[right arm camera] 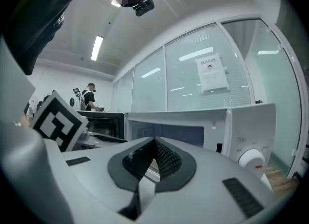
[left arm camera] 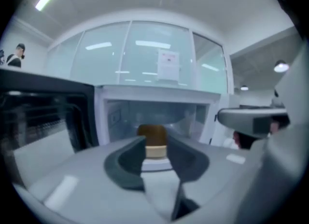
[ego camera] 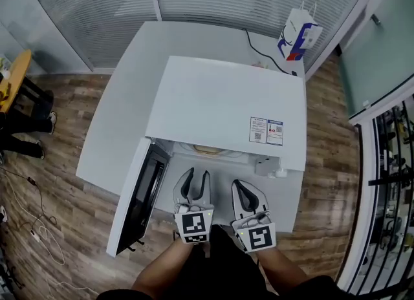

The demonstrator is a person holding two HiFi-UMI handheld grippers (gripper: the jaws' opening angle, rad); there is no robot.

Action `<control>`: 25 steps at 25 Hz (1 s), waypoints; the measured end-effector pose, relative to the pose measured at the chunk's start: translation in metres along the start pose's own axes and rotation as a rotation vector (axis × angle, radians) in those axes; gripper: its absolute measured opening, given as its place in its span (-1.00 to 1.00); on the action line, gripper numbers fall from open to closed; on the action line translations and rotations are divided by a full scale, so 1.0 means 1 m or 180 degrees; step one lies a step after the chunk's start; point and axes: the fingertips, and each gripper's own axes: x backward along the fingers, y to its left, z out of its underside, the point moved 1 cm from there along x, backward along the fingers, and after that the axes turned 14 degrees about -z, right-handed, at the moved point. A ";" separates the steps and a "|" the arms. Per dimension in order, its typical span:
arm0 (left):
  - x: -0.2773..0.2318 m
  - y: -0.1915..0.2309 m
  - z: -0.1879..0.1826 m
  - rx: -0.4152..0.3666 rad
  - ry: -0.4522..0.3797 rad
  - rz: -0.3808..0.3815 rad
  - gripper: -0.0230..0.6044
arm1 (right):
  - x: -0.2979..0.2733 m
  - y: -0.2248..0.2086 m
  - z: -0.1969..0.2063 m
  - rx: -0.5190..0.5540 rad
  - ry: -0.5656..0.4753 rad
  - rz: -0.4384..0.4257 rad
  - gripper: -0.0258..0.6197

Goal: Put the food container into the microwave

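The white microwave [ego camera: 220, 105] stands on a white table [ego camera: 123, 111] with its door [ego camera: 139, 198] swung open to the left. The food container [left arm camera: 153, 142], pale with a brown top, sits inside the cavity on the turntable; from the head view only its edge [ego camera: 207, 149] shows under the microwave's top. My left gripper [ego camera: 197, 179] hangs level in front of the opening, its jaws [left arm camera: 155, 142] a little apart with nothing between them, the container well beyond. My right gripper [ego camera: 249, 192] is beside it, level, tips touching [right arm camera: 154, 142], holding nothing. The microwave's dial [right arm camera: 251, 160] is to its right.
A blue and white carton [ego camera: 299, 33] stands at the table's far right corner, with a black cable [ego camera: 259, 50] running to the microwave. The open door juts over the table's front edge. A person's feet [ego camera: 26, 127] and a yellow table [ego camera: 16, 75] are at far left.
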 end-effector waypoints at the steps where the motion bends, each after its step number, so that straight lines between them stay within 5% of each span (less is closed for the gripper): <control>1: 0.011 0.003 -0.004 -0.0008 -0.0029 -0.0001 -0.64 | 0.001 0.006 -0.007 0.0034 -0.0031 0.0005 -0.92; 3: 0.032 0.007 -0.009 -0.0027 -0.0075 0.0061 -0.91 | 0.004 0.018 -0.020 0.0093 -0.0093 0.0015 -0.92; 25: 0.126 0.049 -0.027 -0.0008 -0.0284 0.0296 -0.91 | 0.025 0.093 -0.085 0.0271 -0.0307 0.0196 -0.92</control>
